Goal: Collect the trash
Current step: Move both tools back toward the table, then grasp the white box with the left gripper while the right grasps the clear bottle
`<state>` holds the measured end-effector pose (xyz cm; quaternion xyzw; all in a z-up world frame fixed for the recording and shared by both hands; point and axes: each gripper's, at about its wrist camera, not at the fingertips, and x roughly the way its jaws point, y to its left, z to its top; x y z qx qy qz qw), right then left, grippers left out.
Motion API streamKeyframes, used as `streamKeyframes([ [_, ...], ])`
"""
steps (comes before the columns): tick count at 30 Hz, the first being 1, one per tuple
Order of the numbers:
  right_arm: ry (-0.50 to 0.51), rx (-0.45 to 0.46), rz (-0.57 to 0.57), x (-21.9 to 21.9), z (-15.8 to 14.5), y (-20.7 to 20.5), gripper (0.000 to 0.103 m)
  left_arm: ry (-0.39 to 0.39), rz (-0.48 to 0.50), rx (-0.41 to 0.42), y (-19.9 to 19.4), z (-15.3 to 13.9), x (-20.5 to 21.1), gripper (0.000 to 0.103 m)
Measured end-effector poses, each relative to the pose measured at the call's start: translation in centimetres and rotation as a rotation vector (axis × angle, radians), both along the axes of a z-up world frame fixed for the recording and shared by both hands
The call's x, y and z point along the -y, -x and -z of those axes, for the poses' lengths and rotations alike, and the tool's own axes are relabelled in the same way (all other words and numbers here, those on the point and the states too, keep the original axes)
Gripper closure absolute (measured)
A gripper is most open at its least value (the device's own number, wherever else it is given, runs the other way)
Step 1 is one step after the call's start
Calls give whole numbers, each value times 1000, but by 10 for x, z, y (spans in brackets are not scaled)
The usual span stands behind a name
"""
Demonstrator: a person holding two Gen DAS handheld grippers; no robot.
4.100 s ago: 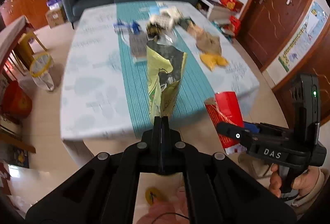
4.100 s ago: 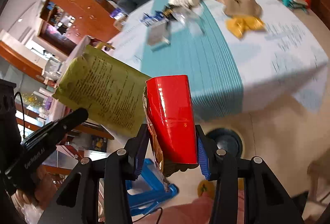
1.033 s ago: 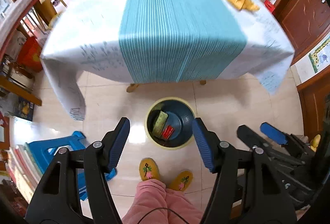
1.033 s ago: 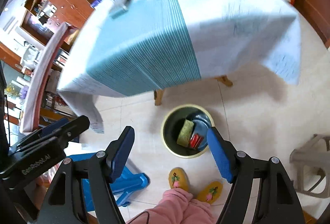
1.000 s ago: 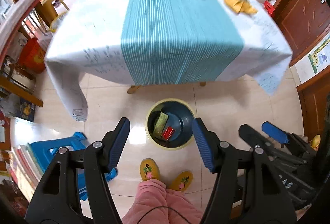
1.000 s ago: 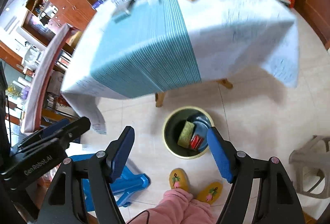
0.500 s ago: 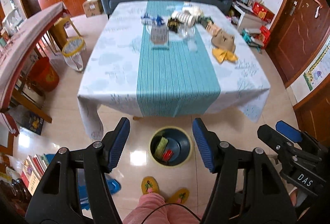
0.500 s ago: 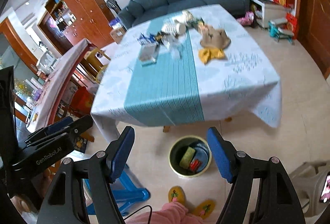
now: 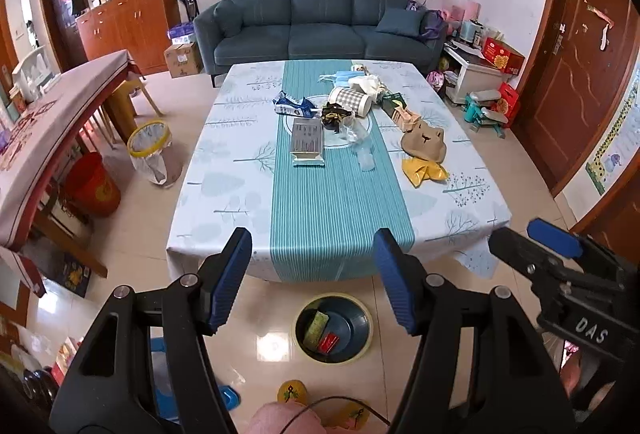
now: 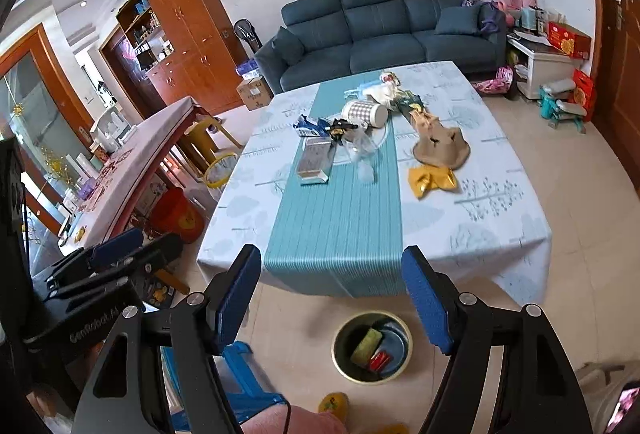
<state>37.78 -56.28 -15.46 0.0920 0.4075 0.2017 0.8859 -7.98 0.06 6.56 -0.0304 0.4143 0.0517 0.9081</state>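
Note:
My left gripper (image 9: pixel 312 254) stands open and empty, above the floor in front of the table (image 9: pixel 224 170). My right gripper (image 10: pixel 332 266) is open and empty too, close on its right. Below both, a round bin (image 9: pixel 356 316) on the floor holds a green packet (image 9: pixel 316 326) and a red packet (image 9: pixel 329 342). Trash lies at the table's far end: a grey packet (image 9: pixel 307 140), a blue wrapper (image 9: pixel 292 106), a checked cup (image 9: pixel 350 102), a clear plastic cup (image 9: pixel 366 158) and a yellow wrapper (image 9: pixel 424 170).
A tan hat (image 9: pixel 424 144) lies beside the yellow wrapper. A blue stool (image 10: pixel 240 374) stands left of the bin, and the person's slippers (image 9: pixel 294 392) are just before it. A long side table (image 9: pixel 52 130), a red bucket (image 9: pixel 92 186) and a lined basket (image 9: pixel 152 150) stand at the left.
Both grippers have risen and tipped upward, so the view went from the bin to the whole table. The green and red packets held earlier now lie in the bin.

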Motion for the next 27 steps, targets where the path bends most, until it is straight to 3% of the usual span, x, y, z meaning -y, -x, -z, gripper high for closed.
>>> streamKeyframes([
  [8, 44, -16, 43, -34, 10, -64, 29, 5, 73, 16, -54, 2, -26, 43],
  [14, 83, -69, 126, -64, 36, -140, 29, 48, 181, -101, -146, 23, -56, 43],
  [22, 156, -137, 187, -105, 106, -255, 29, 41, 237, -255, -285, 92, -88, 43],
  [27, 195, -194, 196, -117, 154, -313, 29, 22, 231, -321, -347, 147, -90, 43],
])
